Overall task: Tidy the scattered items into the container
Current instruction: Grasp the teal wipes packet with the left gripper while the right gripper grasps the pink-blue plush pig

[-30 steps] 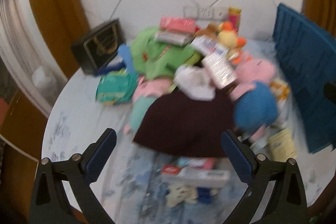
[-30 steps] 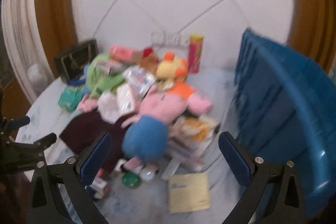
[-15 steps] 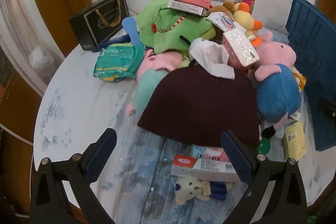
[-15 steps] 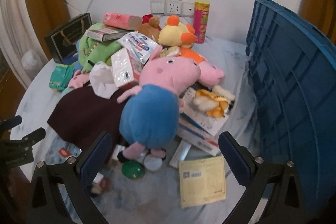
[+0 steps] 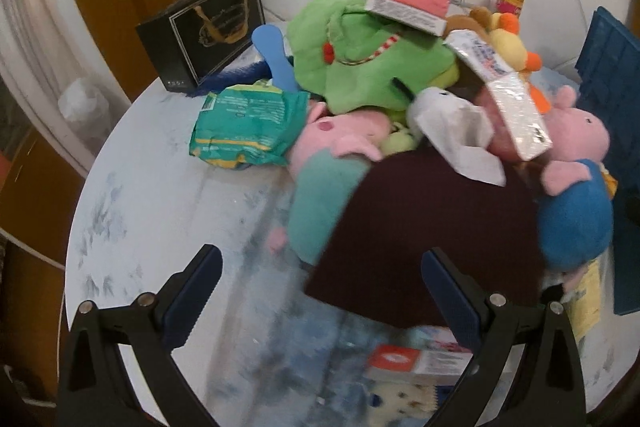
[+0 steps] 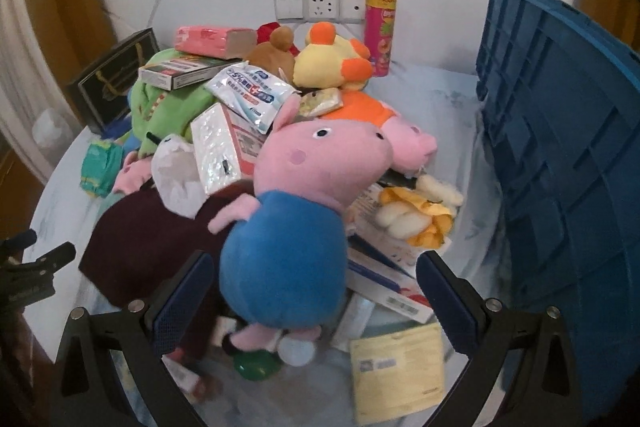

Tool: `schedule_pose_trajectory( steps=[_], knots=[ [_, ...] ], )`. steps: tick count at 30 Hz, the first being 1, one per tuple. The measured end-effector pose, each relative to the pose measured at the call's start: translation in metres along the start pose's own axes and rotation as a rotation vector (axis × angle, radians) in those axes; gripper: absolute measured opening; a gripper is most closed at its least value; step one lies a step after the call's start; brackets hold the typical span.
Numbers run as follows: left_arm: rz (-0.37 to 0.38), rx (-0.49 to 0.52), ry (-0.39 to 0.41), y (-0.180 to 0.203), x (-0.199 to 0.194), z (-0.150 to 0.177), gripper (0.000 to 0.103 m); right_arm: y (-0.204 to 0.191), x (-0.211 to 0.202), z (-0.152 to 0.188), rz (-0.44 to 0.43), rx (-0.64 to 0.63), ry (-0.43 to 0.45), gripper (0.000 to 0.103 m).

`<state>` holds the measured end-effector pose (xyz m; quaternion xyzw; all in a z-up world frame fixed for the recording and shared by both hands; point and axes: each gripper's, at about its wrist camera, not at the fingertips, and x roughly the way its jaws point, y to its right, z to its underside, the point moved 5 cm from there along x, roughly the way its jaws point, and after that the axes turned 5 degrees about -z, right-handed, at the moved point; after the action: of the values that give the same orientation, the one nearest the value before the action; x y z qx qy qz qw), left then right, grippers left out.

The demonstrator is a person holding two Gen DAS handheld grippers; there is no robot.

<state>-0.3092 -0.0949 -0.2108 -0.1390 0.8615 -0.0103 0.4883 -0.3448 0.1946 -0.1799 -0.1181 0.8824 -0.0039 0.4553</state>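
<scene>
Blue-shirted pig plush (image 6: 288, 227) lying atop the heap beside the blue crate (image 6: 560, 167), right gripper (image 6: 310, 291) gaping around it, left gripper (image 5: 320, 291) spread, holding nothing

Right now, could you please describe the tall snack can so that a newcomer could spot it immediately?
Start at the blue crate on the right side of the table, then look along the white tiled wall to the wall sockets. The snack can stands upright just right of them, behind the yellow plush. It is the only tall pink-and-yellow cylinder; everything nearby is soft or boxy.
</scene>
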Motion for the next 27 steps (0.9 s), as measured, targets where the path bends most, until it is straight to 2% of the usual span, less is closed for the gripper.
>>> schedule_pose_trajectory(
  steps=[4, 8, 12, 16, 23, 25, 27],
  knots=[
    [0.02, 0.019, 0.017, -0.023, 0.015, -0.021, 0.101, -0.012, 0.013, -0.008, 0.037, 0.053, -0.001, 0.103],
    [0.007, 0.03, 0.006, -0.05, 0.041, -0.037, 0.101, -0.014, 0.023, -0.01, 0.085, 0.116, -0.001, 0.103],
    [-0.017, -0.001, -0.021, -0.081, 0.065, -0.045, 0.101, -0.007, 0.04, -0.002, 0.129, 0.157, -0.047, 0.103],
    [-0.032, -0.025, -0.026, -0.095, 0.081, -0.049, 0.101, -0.004, 0.061, 0.001, 0.123, 0.153, -0.083, 0.103],
    [0.056, -0.051, -0.022, -0.108, 0.103, -0.074, 0.101, -0.008, 0.085, 0.005, 0.093, 0.166, -0.111, 0.103],
    [0.088, -0.052, -0.022, -0.106, 0.109, -0.085, 0.101, -0.01, 0.088, 0.009, 0.091, 0.168, -0.127, 0.098],
    [0.109, -0.047, -0.033, -0.102, 0.117, -0.099, 0.101, -0.011, 0.09, 0.013, 0.096, 0.197, -0.132, 0.097]
  ],
)
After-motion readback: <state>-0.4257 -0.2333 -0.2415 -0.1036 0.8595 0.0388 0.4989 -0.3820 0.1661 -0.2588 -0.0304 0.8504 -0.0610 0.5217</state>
